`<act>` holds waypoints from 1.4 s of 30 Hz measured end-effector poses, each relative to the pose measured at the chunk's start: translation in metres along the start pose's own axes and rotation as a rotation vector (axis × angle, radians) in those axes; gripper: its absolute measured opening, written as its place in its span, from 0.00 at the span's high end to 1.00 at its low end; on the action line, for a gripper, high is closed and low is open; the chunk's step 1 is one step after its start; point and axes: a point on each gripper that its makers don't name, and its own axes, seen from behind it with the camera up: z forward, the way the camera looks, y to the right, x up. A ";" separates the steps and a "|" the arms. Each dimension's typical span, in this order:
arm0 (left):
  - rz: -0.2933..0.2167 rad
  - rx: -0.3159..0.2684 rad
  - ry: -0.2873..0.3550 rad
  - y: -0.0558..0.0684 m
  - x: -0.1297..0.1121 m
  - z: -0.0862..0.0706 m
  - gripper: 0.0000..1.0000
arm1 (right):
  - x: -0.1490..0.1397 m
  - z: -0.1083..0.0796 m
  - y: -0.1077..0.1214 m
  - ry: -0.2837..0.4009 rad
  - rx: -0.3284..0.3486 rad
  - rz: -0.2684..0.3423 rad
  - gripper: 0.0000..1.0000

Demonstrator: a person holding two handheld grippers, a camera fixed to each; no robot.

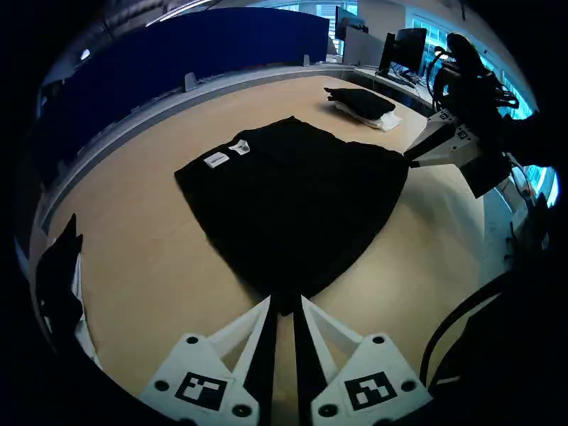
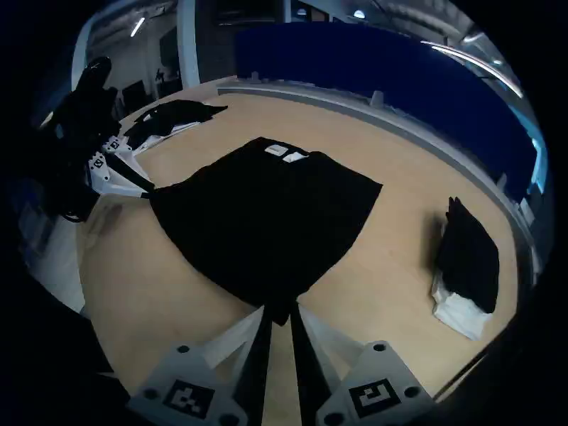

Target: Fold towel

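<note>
A black towel (image 1: pixel 298 206) (image 2: pixel 270 213) lies spread on the wooden table (image 1: pixel 142 241), with two white labels (image 1: pixel 216 160) near its far edge. In the left gripper view my left gripper (image 1: pixel 284 307) is shut on the towel's near corner. The right gripper (image 1: pixel 410 157) at the right pinches another corner, slightly lifted. In the right gripper view my right gripper (image 2: pixel 282 312) is shut on the near corner. The left gripper (image 2: pixel 145 190), held by a dark-sleeved arm, grips the corner at the left.
A folded black-and-white cloth stack (image 1: pixel 366 108) sits at the far right, and another pile (image 1: pixel 60 284) lies at the left edge. The right gripper view shows a stack (image 2: pixel 465 266) and a pile (image 2: pixel 170 113). A blue partition (image 1: pixel 184 50) borders the table. Monitors (image 1: pixel 405 46) stand behind.
</note>
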 end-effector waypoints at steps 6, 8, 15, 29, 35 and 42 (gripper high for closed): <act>-0.005 0.000 -0.001 -0.001 0.001 -0.004 0.85 | 0.001 -0.002 -0.001 -0.001 0.003 -0.004 0.81; -0.010 -0.001 0.001 0.000 0.002 -0.006 0.85 | 0.002 -0.004 -0.002 -0.001 0.005 -0.006 0.81; -0.043 -0.001 0.013 0.005 0.009 -0.023 0.85 | 0.004 -0.021 -0.010 -0.005 0.020 -0.016 0.81; -0.129 -0.017 0.015 0.033 0.014 -0.078 0.86 | -0.005 -0.069 -0.036 -0.051 0.062 -0.007 0.81; -0.158 -0.028 0.011 0.045 0.011 -0.092 0.86 | -0.009 -0.082 -0.048 -0.064 0.080 0.013 0.81; -0.157 -0.024 0.009 0.041 0.010 -0.091 0.86 | -0.009 -0.082 -0.051 -0.064 0.082 0.027 0.81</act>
